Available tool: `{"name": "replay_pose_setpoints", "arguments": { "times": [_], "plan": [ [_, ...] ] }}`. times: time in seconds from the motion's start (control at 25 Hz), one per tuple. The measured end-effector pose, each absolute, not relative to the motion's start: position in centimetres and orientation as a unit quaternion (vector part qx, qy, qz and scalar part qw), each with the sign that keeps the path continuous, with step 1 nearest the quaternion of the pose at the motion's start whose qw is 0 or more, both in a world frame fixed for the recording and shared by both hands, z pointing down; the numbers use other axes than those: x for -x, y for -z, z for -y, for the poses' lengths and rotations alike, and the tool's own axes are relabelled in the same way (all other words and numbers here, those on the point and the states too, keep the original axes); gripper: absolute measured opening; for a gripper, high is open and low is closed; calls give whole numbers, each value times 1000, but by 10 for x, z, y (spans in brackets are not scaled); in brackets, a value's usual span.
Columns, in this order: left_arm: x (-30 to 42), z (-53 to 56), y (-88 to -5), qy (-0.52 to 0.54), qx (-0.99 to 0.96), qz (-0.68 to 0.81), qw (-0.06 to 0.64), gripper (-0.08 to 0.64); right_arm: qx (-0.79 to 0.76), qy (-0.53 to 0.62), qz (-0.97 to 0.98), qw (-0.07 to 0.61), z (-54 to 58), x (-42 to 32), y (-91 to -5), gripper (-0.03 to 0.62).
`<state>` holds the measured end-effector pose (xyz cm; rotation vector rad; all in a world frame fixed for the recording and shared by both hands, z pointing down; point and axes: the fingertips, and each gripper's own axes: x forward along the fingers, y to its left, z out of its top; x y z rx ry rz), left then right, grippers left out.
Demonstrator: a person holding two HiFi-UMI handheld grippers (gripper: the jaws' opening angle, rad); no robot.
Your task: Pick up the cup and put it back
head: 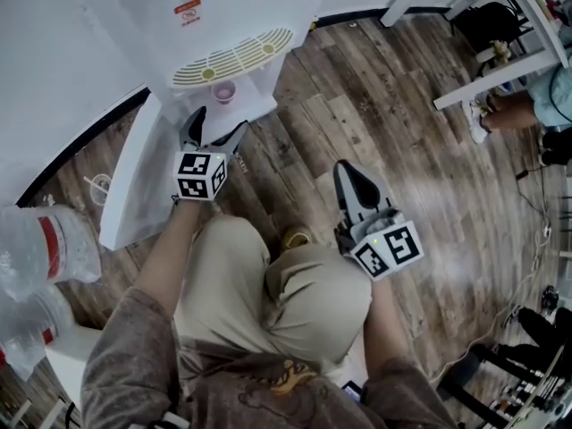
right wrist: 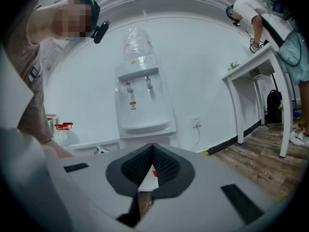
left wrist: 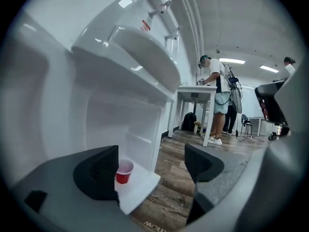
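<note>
A small red cup (head: 223,90) stands upright on the white ledge (head: 259,105) at the foot of the water dispenser, under its drip tray (head: 234,57). My left gripper (head: 217,125) hovers just short of the cup, its jaws wide apart with nothing between them. In the left gripper view the cup (left wrist: 124,170) shows beside the left pad (left wrist: 104,170), farther off on the ledge (left wrist: 140,187). My right gripper (head: 350,175) hangs over the wooden floor to the right, away from the cup. Its jaws are pressed together and hold nothing (right wrist: 153,154).
The dispenser body (right wrist: 142,100) stands against a white wall. A large water bottle (head: 45,248) lies at the left. White tables (head: 500,61) stand at the right, and a person (left wrist: 215,98) bends over one. My knees (head: 268,284) fill the space below the grippers.
</note>
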<state>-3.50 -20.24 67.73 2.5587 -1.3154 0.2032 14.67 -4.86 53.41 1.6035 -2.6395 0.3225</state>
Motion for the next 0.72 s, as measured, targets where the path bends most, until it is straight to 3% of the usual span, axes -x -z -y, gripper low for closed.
{"name": "replay_pose_setpoints", "arguments": {
  "times": [0.72],
  "plan": [
    [25, 297, -808, -119, -813, 539, 183, 410, -493, -144, 858, 16, 40, -155, -546, 4]
  ]
}}
